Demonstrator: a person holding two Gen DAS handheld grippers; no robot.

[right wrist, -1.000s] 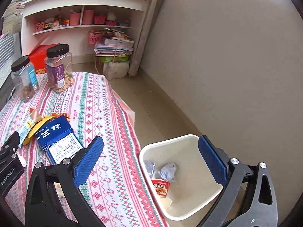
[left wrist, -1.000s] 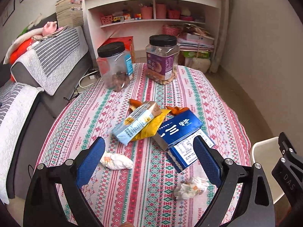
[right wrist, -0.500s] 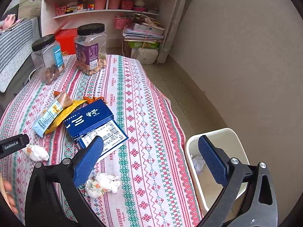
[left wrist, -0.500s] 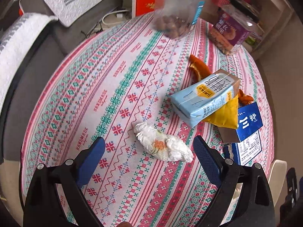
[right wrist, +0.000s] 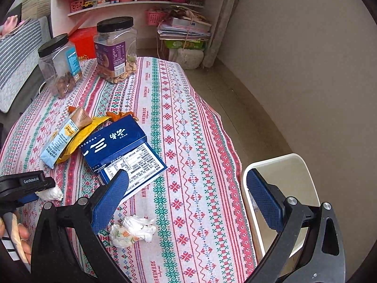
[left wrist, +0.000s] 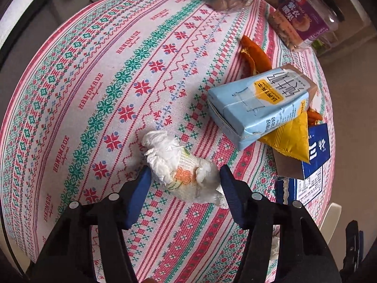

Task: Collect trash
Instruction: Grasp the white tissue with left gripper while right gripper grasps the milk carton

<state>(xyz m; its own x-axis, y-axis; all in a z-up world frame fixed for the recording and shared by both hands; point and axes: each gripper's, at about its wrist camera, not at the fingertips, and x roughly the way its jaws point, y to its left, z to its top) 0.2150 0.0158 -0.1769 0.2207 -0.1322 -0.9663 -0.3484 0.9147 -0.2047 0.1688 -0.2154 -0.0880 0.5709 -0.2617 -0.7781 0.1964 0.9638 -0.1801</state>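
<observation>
At lower centre of left wrist view, crumpled tissue (left wrist: 182, 168) being straddled by left gripper (left wrist: 185, 180), jaws still apart, nothing clamped yet; likely light, soft, crushable, best pinched across middle. Right gripper (right wrist: 186, 198) being held wide, empty.

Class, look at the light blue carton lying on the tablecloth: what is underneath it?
Under the light blue carton lies a yellow snack bag, poking out beside the dark blue box. Orange peel shows behind; whatever else lies beneath is covered.

A plain beige wall (right wrist: 294, 54) fills the right of the right wrist view, meeting a tan floor (right wrist: 226, 94). At upper left a white shelf unit (right wrist: 132, 2) holds pink pots and baskets. A grey striped sofa cover (right wrist: 16, 54) lies at far left.
</observation>
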